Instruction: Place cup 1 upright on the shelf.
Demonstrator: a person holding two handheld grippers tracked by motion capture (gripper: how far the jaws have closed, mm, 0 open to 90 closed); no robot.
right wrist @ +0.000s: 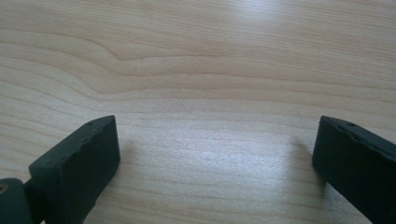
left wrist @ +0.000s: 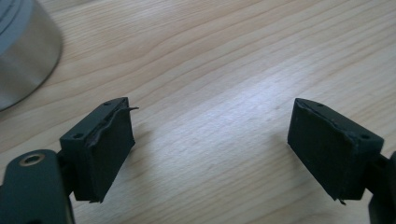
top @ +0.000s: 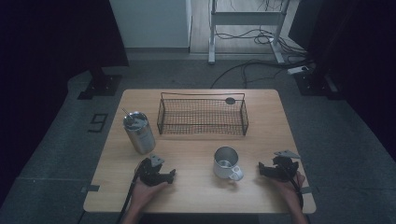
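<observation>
Steel catches the dim light at the far left: a tall brushed-metal tumbler (top: 138, 132) with a straw stands upright on the pale wooden worktop (top: 196, 196), a little beyond the left gripper (top: 169, 177). That gripper rests low on the wood, its jaws spread wide with nothing between them; in the left gripper view the tumbler's curved wall (left wrist: 25, 49) sits off to the upper left, outside the gap. Farther back, mid-worktop, a black wire basket (top: 202, 116) runs its long axis left to right. In front of it stands a small silver mug (top: 227, 163), its white handle turned toward the person. It lies between the two hands, nearer the right gripper (top: 262, 170), whose jaws also stand open and empty, facing leftward at the mug. I'd judge the right hand better placed to take it.
</observation>
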